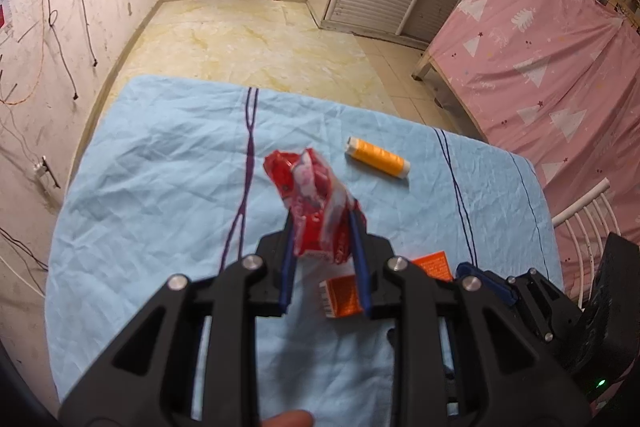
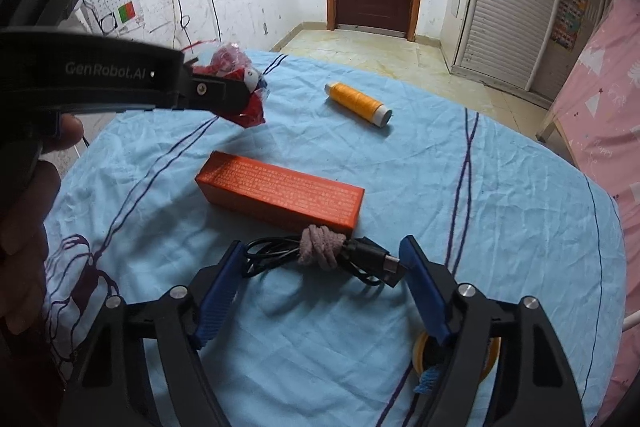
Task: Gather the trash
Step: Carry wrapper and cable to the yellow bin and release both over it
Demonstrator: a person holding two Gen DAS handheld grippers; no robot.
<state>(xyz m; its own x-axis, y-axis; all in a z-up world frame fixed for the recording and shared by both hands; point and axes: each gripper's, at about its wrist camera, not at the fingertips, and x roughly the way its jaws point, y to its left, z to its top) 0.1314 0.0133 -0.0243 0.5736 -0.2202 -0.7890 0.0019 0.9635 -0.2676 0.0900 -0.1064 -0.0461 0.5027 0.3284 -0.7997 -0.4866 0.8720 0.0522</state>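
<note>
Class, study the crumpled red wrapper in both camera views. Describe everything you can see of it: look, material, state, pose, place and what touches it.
The red wrapper is a crumpled packet of what looks like thin, shiny plastic film, red with white and pinkish patches. The left gripper is shut on it, its blue fingers pinching the lower part while the upper part sticks out beyond the tips. In the right wrist view it hangs clear above the blue cloth, touching only the gripper. Its print is too crumpled to read.

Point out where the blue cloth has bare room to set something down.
Bare: left of the orange box, and the right side beyond the thread spool. Crowded: the near middle, where box, tied cable and right gripper meet.
</note>
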